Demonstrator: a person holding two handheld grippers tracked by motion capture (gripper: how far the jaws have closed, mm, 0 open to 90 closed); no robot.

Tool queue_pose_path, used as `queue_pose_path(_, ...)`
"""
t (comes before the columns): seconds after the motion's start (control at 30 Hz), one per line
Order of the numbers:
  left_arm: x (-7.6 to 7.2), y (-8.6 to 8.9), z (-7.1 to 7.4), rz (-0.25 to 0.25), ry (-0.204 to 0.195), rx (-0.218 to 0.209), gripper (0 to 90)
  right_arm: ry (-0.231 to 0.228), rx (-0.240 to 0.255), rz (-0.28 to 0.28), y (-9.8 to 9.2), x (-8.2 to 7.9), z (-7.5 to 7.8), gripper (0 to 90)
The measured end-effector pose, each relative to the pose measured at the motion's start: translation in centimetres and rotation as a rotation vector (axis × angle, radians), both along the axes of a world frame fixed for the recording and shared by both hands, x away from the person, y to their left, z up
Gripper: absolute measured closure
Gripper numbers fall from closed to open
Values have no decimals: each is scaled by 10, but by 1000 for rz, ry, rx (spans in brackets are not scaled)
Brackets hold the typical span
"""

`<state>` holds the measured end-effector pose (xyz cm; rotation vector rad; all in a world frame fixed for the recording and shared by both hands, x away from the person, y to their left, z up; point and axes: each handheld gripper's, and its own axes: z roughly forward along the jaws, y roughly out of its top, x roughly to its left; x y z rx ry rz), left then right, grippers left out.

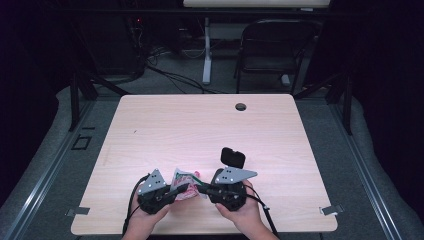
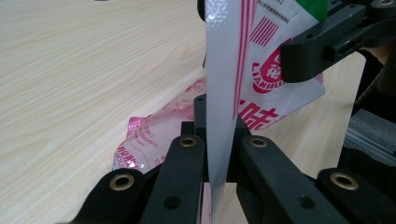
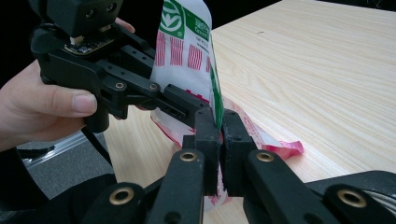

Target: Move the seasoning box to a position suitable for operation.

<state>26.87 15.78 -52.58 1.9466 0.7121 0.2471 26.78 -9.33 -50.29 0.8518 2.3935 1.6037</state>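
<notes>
Packet (image 1: 186, 184) of white plastic with red print and a green corner sits low over the near edge of the tabletop (image 1: 200, 125), stretched between the two grippers, with part of it sagging onto the wood. The left gripper (image 2: 216, 140) has its fingers (image 2: 187, 154) clenched on one thin sealed edge, seen edge-on as a white strip rising between them. The right gripper (image 3: 219, 135) has its fingers (image 3: 205, 140) pinched on the opposite edge near the green mark; no gap shows beside the film. The work looks like pulling or tearing the packet open, judged from the two opposed grips. To do it well, both holds should sit firmly on the seal rather than on loose film, since glossy plastic can slide out. The pull should be steady and level, the hands moving apart evenly, so the packet neither twists nor jerks free. A small black block (image 1: 232, 158) stands just beyond the right gripper, well clear of the work.
</notes>
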Motion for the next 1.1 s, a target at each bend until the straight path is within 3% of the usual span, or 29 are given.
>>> queue_pose_path(0.33,0,0,0,-1,5,-2,900,8,-10,-8,3,2,-1,809)
queue_pose_path(0.67,0,0,0,5,4,-5,895,9,-18,4,5,4,0,890)
queue_pose_path(1.1,0,3,0,19,-6,-14,830,-1,-14,11,5,4,0,900)
